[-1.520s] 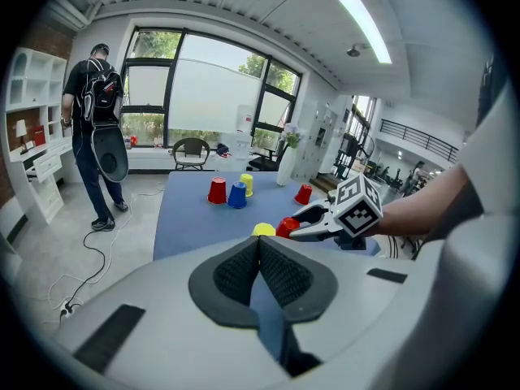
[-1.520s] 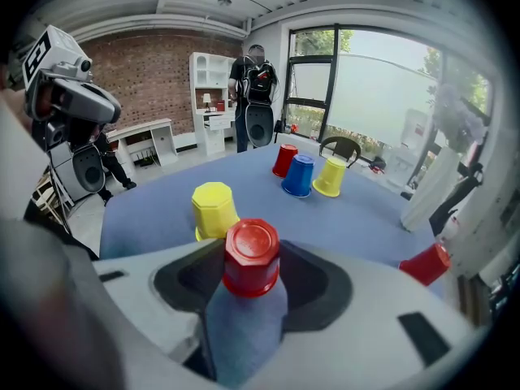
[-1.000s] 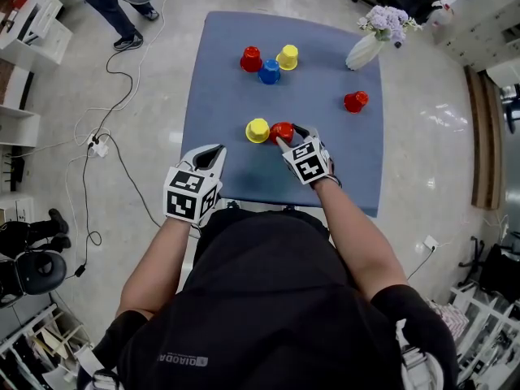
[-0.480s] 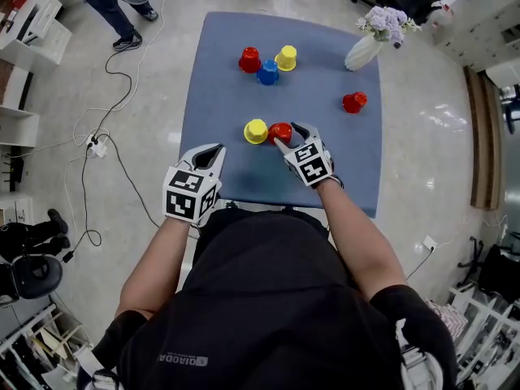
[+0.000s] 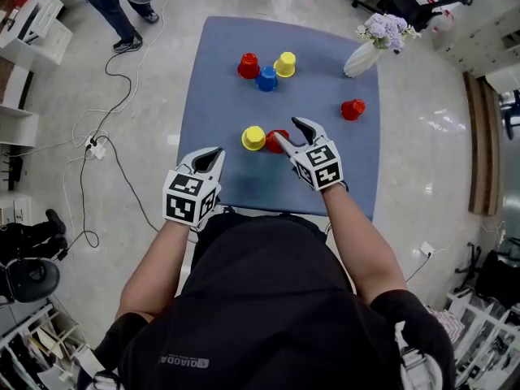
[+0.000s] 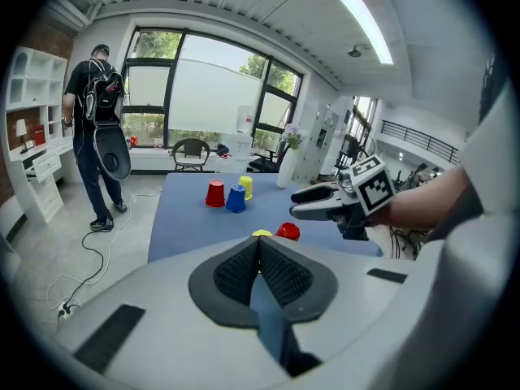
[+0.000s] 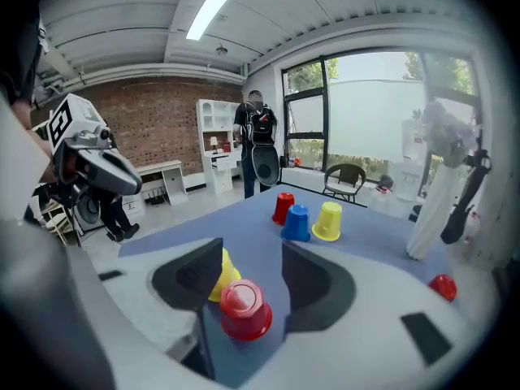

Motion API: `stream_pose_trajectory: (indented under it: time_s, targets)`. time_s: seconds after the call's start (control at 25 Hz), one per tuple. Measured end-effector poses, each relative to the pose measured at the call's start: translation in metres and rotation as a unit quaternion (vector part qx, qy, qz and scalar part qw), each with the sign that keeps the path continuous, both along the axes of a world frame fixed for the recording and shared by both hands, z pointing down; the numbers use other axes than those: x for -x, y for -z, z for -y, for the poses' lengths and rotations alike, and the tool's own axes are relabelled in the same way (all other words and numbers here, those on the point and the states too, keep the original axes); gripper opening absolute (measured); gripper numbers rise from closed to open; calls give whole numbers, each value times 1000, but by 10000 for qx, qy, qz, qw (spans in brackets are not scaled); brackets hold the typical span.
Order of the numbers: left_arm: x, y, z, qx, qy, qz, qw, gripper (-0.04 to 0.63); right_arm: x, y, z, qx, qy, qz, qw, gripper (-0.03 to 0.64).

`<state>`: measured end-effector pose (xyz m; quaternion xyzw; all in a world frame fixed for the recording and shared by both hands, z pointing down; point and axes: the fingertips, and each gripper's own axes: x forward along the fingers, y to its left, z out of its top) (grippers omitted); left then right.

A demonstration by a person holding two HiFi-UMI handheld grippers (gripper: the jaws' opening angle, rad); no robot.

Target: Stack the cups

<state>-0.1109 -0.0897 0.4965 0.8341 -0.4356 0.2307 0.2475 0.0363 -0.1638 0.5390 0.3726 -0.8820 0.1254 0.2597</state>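
An upside-down red cup stands on the blue table, touching a yellow cup on its left. My right gripper is open, its jaws on either side of the red cup, with a gap on the right. My left gripper is shut and empty near the table's front edge. A red cup, a blue cup and a yellow cup stand together at the far side. Another red cup lies on its side at the right.
A white vase with purple flowers stands at the table's far right corner. A person stands on the floor beyond the far left corner. Cables run over the floor on the left. Shelves line the left wall.
My right gripper's jaws have widened round the red cup and the gripper has shifted slightly right. The red cup stays beside the yellow one. My left gripper has barely moved.
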Motion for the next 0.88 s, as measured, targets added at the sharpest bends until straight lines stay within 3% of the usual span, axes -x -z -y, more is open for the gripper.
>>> stream_pose_trajectory:
  time_s: [0.88]
  targets:
    - [40,-7,-6,213,876,72,9959,3,17,-19,139,100,-16,-861,9962,230]
